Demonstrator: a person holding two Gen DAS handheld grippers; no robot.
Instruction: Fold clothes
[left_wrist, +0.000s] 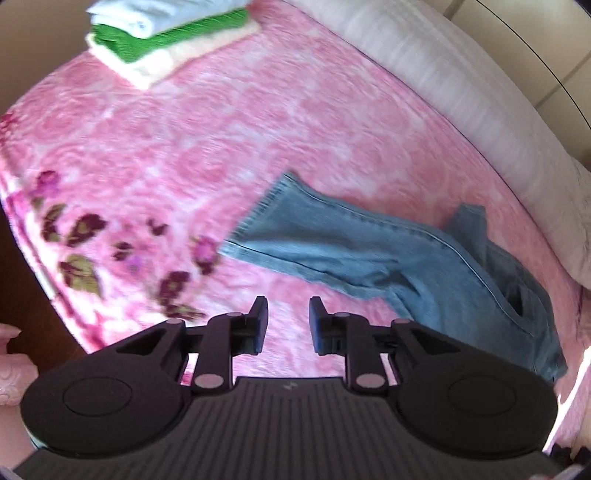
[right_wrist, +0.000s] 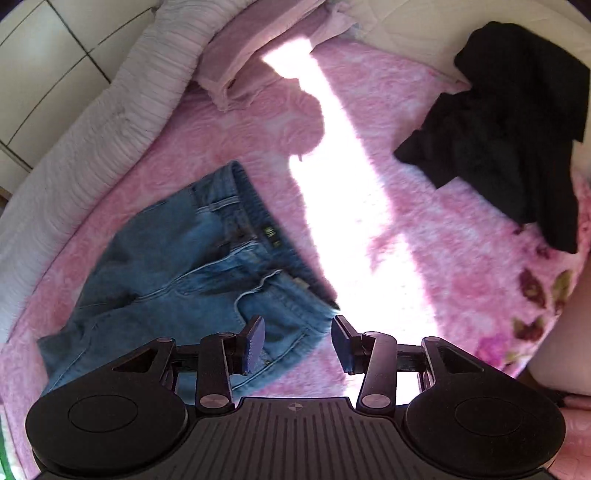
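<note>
Blue jeans (left_wrist: 369, 251) lie rumpled on a pink floral blanket (left_wrist: 221, 147). In the left wrist view a leg hem points up-left. In the right wrist view the jeans (right_wrist: 177, 266) show their waistband and pockets. My left gripper (left_wrist: 288, 325) is open and empty above the blanket, just below-left of the jeans. My right gripper (right_wrist: 297, 343) is open and empty over the waist corner of the jeans.
A stack of folded clothes (left_wrist: 166, 40), white, green and cream, sits at the far left. A black garment (right_wrist: 498, 125) lies crumpled at the right. A pinkish garment (right_wrist: 251, 66) lies at the back. A white bed edge (left_wrist: 480, 110) borders the blanket. A bright sun strip (right_wrist: 351, 203) crosses it.
</note>
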